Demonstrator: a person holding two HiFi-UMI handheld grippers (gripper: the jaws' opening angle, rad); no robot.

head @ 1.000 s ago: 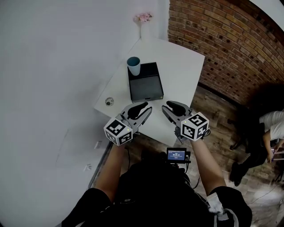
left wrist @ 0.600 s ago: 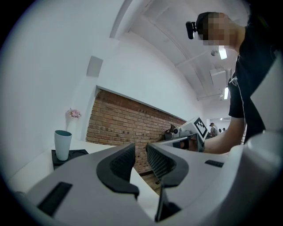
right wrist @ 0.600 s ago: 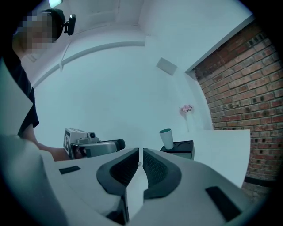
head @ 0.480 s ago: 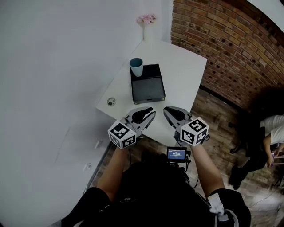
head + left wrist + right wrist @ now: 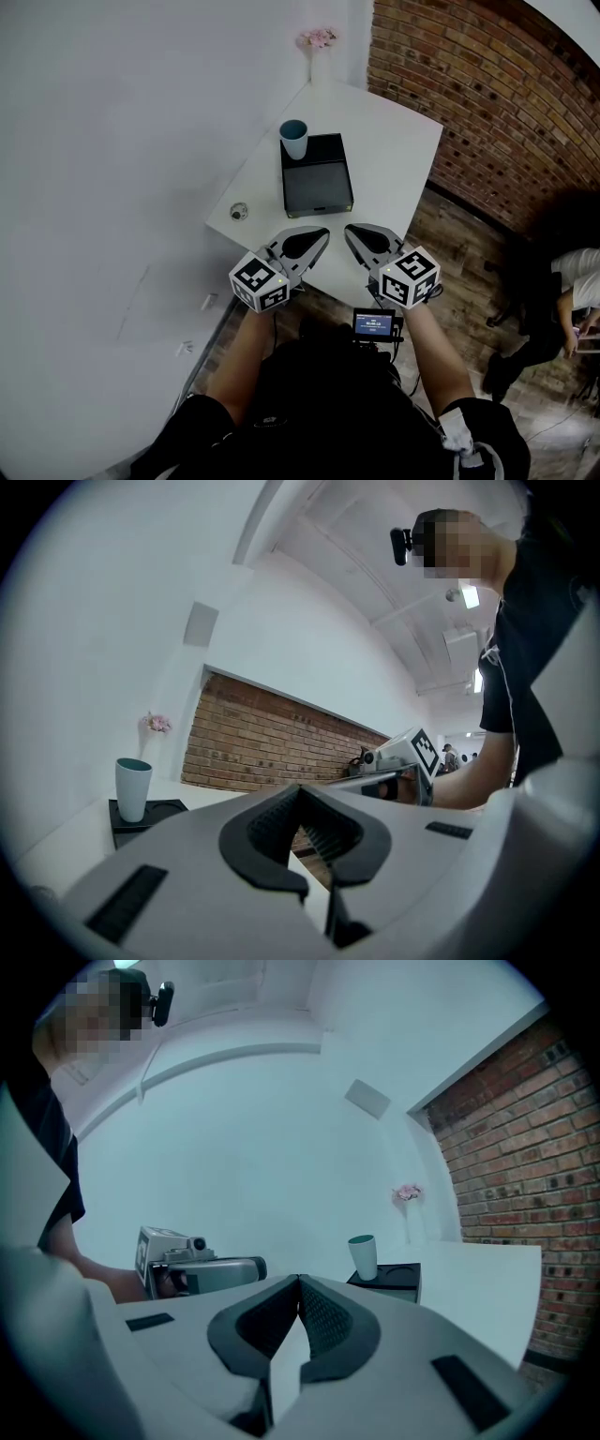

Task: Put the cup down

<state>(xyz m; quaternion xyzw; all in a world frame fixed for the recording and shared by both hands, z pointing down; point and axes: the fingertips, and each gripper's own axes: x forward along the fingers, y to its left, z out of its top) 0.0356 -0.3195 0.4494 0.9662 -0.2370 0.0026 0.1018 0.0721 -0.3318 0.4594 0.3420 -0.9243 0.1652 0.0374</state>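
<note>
In the head view a white table (image 5: 389, 155) sits in a corner, with a plain white wall (image 5: 131, 141) to the left, a red brick wall (image 5: 487, 94) to the right and a wood-plank floor (image 5: 450, 272) below it; a slim vase of pink flowers (image 5: 319, 42) stands at the table's far corner, a small round thing (image 5: 238, 211) lies near its left edge, and a seated person (image 5: 572, 281) shows at the right margin; a black tray (image 5: 317, 183) lies on the table, and the cup (image 5: 293, 139) stands upright on the tray's far left corner, well apart from both grippers; the left gripper (image 5: 322, 232) and the right gripper (image 5: 348, 231) are held side by side at the table's near edge, each carrying its marker cube; in the left gripper view the jaws meet at their tips with nothing between them, and the cup appears at the left as a tall, tapered, pale tumbler with a teal inside, set on the dark tray before the brick wall; in the right gripper view the jaws have just been closing and now stand together, empty, while the cup shows beyond them on the tray's left end, beside a round recess in the tray's top, the flowers behind it against the white wall.
</note>
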